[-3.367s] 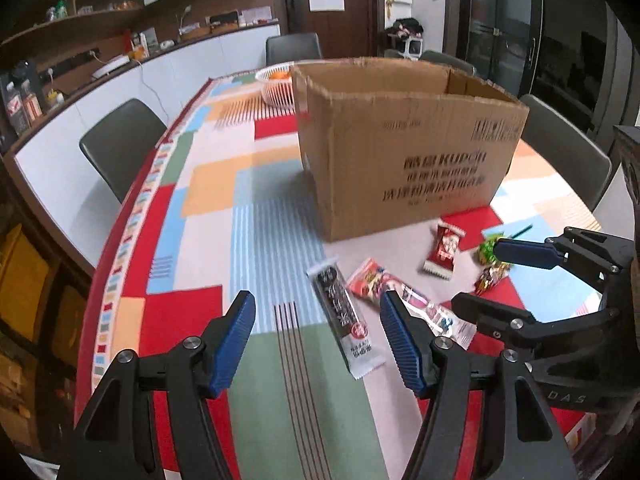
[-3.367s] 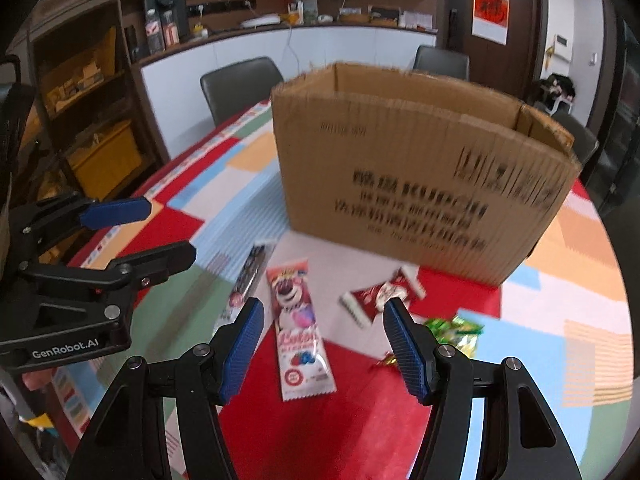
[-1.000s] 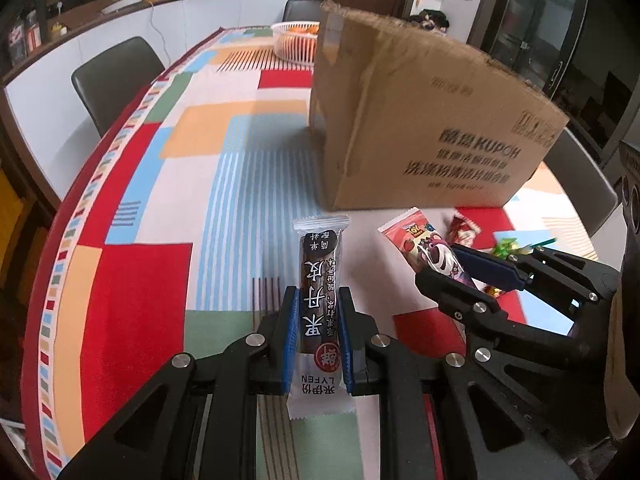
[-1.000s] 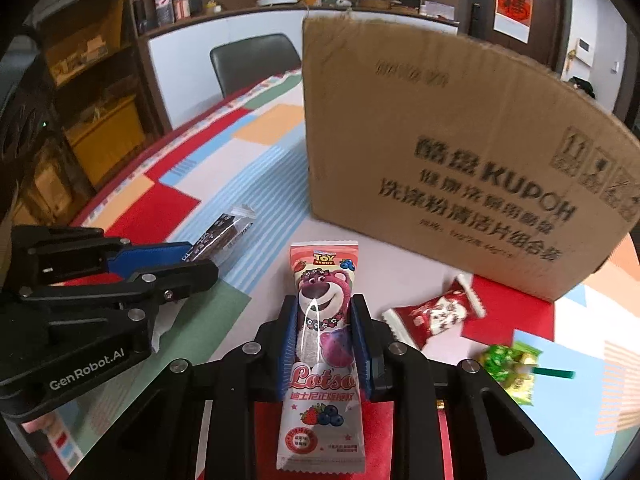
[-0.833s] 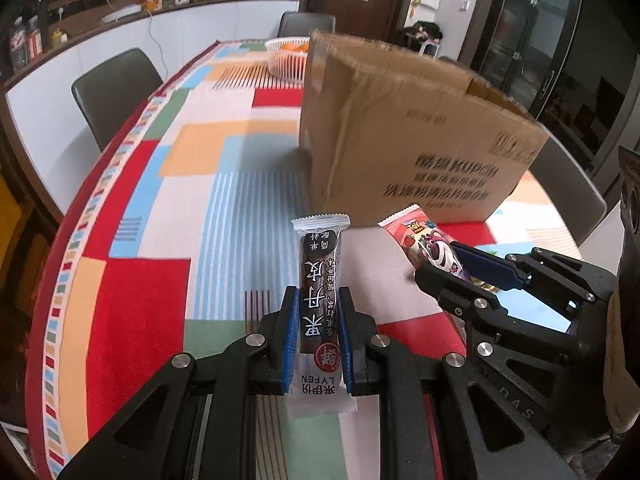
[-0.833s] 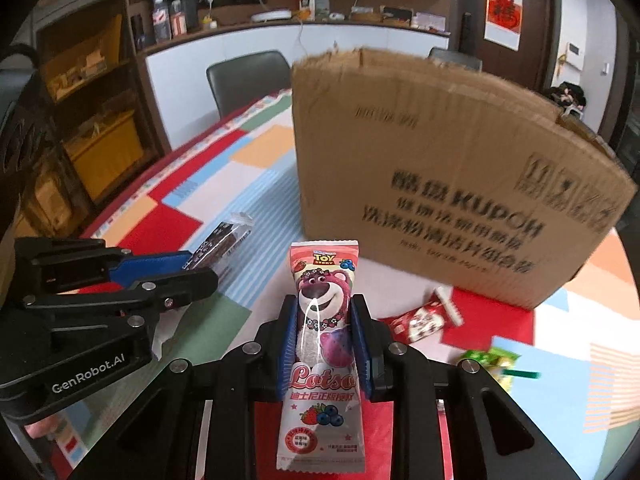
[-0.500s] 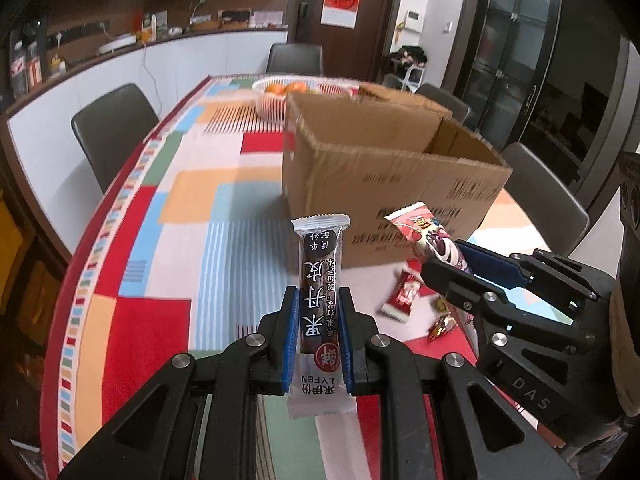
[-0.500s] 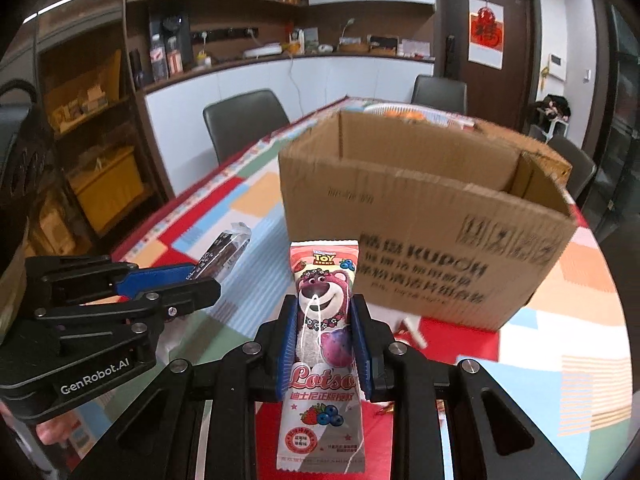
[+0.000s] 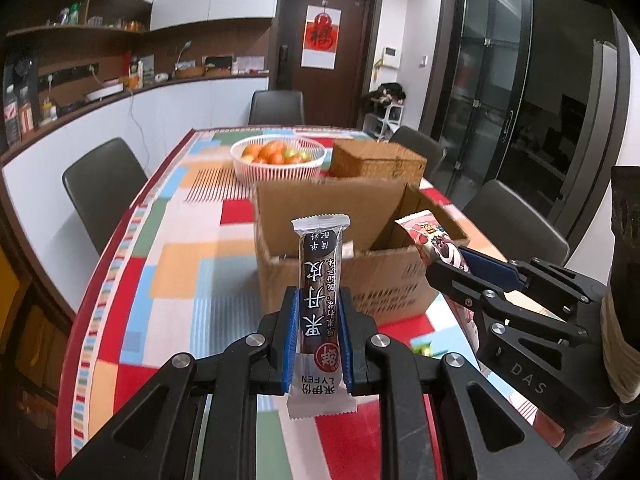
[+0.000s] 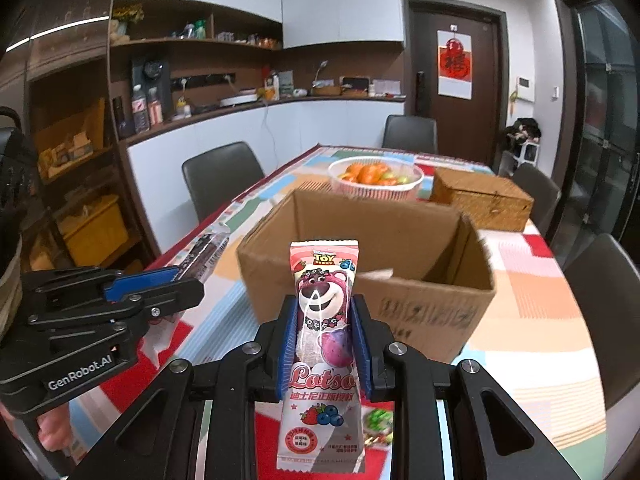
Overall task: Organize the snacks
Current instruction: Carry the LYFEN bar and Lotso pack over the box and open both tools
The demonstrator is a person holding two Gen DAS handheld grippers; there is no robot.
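Observation:
My left gripper (image 9: 318,328) is shut on a dark brown snack bar (image 9: 320,280) with white ends, held upright above the table in front of the open cardboard box (image 9: 384,284). My right gripper (image 10: 324,340) is shut on a pink Lotso snack pack (image 10: 322,344), also upright, just short of the box (image 10: 424,316). In the left wrist view the right gripper (image 9: 460,268) holds its pink pack (image 9: 432,240) over the box's right front corner. In the right wrist view the left gripper (image 10: 176,284) holds the dark bar (image 10: 208,252) left of the box.
A white basket of oranges (image 9: 278,158) and a wicker box (image 9: 376,160) stand behind the cardboard box. Small wrapped candies (image 10: 378,420) lie on the patterned tablecloth (image 9: 176,264) below the grippers. Grey chairs (image 9: 102,184) ring the table.
Both grippers closed on their snacks, then rose from the table with them and moved toward the box; the box opening now shows from above.

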